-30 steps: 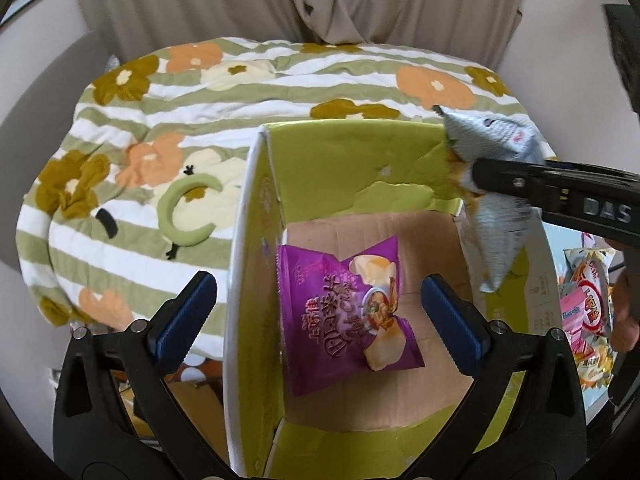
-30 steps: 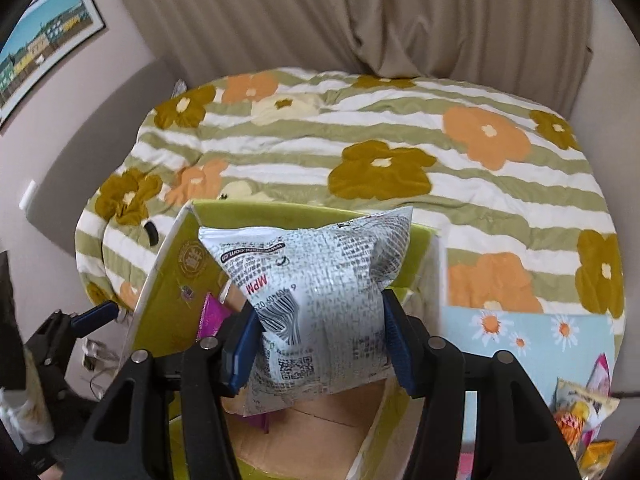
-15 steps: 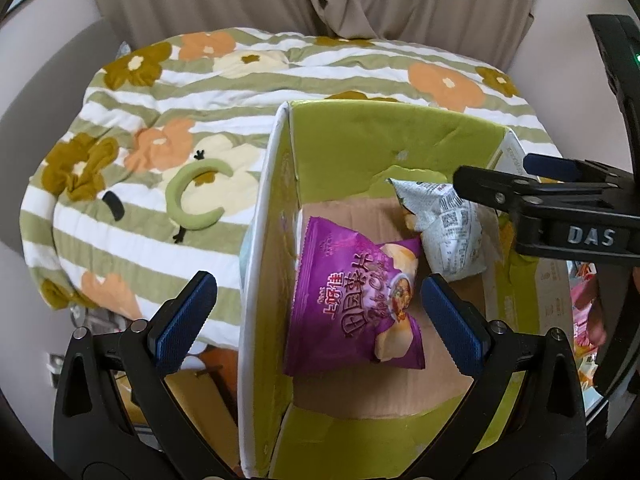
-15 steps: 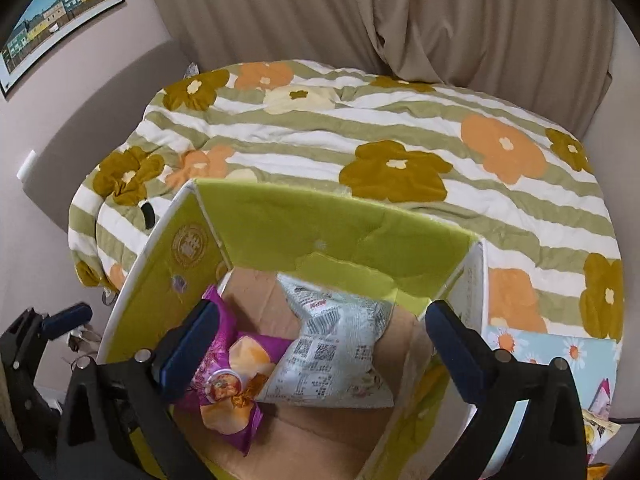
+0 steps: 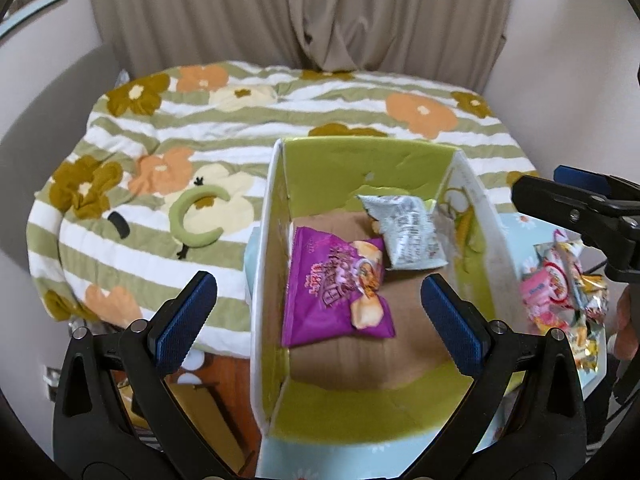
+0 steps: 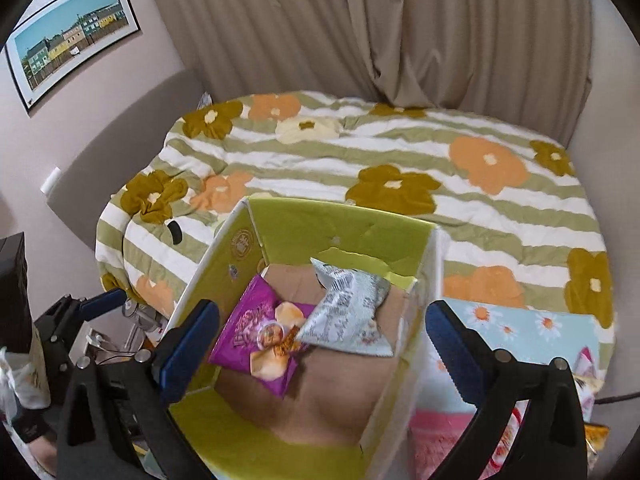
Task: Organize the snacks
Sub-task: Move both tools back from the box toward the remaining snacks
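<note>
An open cardboard box with green inner walls holds a purple snack bag and a silver-grey snack bag, which leans on the purple one near the far wall. My left gripper is open and empty above the box's near left side. My right gripper is open and empty above the box; its body shows at the right of the left wrist view. A pile of loose snack packs lies to the right of the box.
The box stands on a light blue daisy-print cloth. Behind it is a bed with a striped flower quilt, then curtains. A framed picture hangs on the left wall.
My right gripper opened and dropped the silver-grey bag into the box beside the purple bag, then drew back to the right. My left gripper pulled back a little.
</note>
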Available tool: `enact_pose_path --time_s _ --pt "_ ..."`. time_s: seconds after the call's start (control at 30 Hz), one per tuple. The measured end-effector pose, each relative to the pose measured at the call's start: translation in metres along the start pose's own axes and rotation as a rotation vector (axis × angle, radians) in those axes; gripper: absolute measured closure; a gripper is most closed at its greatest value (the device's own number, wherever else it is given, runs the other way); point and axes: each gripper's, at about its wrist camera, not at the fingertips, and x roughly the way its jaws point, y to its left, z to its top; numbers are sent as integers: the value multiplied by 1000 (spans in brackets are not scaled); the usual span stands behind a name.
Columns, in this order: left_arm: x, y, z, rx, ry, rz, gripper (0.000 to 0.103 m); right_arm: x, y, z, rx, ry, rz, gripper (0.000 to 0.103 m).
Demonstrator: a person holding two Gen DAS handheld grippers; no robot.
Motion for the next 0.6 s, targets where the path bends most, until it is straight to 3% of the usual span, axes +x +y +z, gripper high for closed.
enact_pose_path --time_s 0.27,0.6 --pt "-58 -27 -48 1 -49 -55 2 -81 -7 -57 35 -92 -46 0" --pt "-95 -104 -112 -23 -37 -102 2 -161 -56 -154 79 -179 -112 0"
